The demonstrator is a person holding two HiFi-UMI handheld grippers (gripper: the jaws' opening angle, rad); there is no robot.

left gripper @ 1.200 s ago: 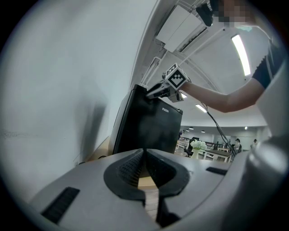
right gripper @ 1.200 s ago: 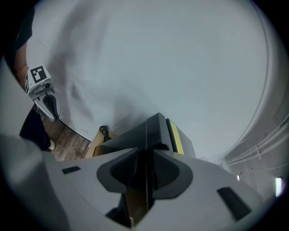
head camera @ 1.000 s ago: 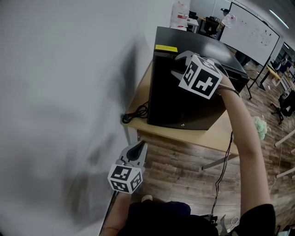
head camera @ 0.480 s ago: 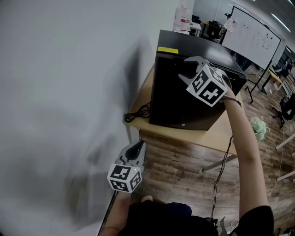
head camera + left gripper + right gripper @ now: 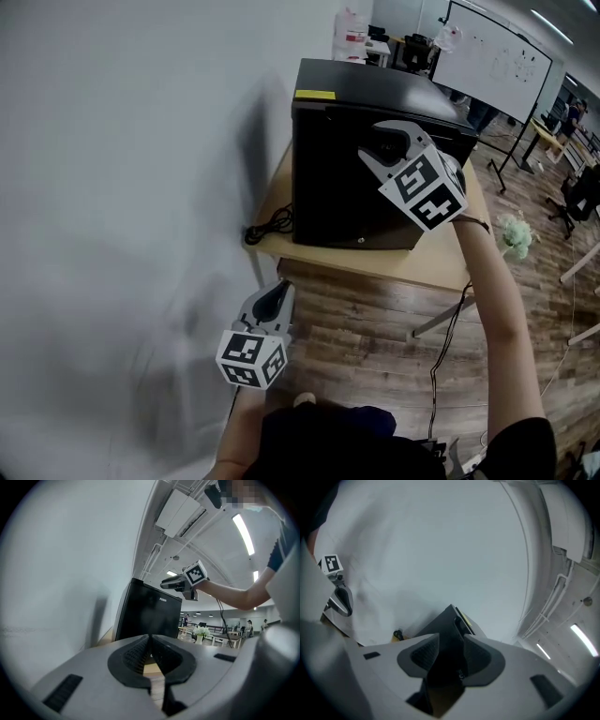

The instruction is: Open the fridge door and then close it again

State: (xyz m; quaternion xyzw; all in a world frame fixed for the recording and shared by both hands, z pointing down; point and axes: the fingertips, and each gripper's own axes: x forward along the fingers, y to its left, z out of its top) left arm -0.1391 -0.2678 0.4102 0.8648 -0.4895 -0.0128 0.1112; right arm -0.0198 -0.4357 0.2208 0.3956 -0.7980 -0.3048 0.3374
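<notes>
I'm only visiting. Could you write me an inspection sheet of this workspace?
Surface: light wooden table, set against a white wall.
Job's things: black boxy mini fridge on it, door looks closed, yellow label at its top edge.
Clutter: nothing seen.
Grippers: right gripper before the fridge's upper front, jaws apart, just closing slightly, nothing between them; left gripper low by the wall, shut, empty.
Cables: black cord coiled on the table beside the fridge; thin cable hanging by the right arm.
Surroundings: wood floor, whiteboard, black office chair.
</notes>
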